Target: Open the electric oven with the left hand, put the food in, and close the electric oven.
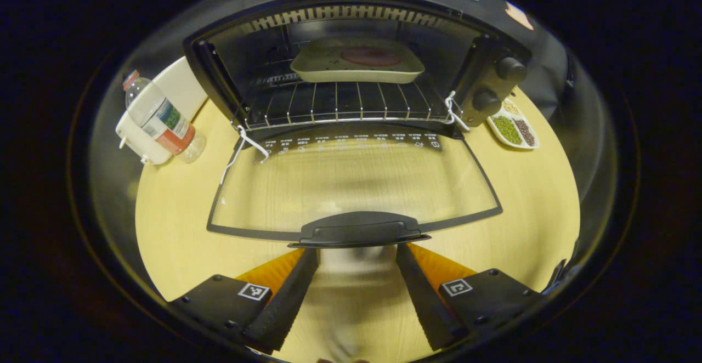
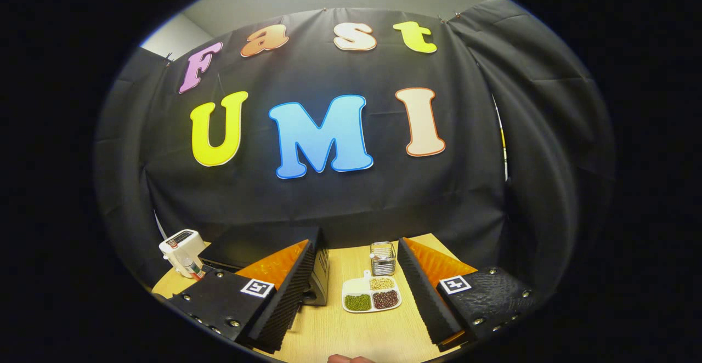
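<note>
Pale wood-grain counter [image 1: 175, 226] fronts black cloth walls. Left tongs [image 1: 356, 291] gape just short of the electric oven [image 1: 356, 34] door's handle [image 1: 359, 228]; food [image 1: 357, 61] sits in a dish on the wire rack. Right tongs [image 2: 354, 297] hang spread above a three-part bean dish [image 2: 371, 294].

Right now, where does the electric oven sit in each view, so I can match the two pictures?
Left gripper view: the electric oven fills the upper centre, door folded down toward the camera, tray of food on its rack.
Right gripper view: its dark side is at lower left, behind the right gripper's finger.
Shared landmark: the divided dish of beans, right of the oven.
</note>
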### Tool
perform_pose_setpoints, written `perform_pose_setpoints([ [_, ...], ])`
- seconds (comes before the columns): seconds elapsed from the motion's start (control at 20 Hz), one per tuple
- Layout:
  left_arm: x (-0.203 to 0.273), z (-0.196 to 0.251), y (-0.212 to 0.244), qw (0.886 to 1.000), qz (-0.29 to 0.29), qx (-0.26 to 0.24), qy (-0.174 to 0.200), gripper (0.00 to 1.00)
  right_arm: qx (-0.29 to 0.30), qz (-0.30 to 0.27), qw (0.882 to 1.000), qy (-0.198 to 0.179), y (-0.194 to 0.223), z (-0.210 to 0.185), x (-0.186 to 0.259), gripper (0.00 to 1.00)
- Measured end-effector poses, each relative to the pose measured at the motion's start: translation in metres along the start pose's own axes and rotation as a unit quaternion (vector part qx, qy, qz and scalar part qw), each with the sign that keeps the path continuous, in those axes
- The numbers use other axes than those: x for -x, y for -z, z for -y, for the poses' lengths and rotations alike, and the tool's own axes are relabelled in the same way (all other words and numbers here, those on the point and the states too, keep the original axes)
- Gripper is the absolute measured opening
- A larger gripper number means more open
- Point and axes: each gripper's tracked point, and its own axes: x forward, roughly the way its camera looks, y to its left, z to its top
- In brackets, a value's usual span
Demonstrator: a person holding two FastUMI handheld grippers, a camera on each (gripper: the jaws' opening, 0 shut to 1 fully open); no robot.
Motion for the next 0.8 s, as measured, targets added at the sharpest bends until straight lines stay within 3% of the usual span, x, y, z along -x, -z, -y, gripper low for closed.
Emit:
perform_pose_setpoints([
  [0.8,0.046,0.002,-0.020,0.998,0.063,0.007,-0.001,0.98,0.009,0.004,1.000,-0.009,-0.007,-0.009,0.012,0.94],
])
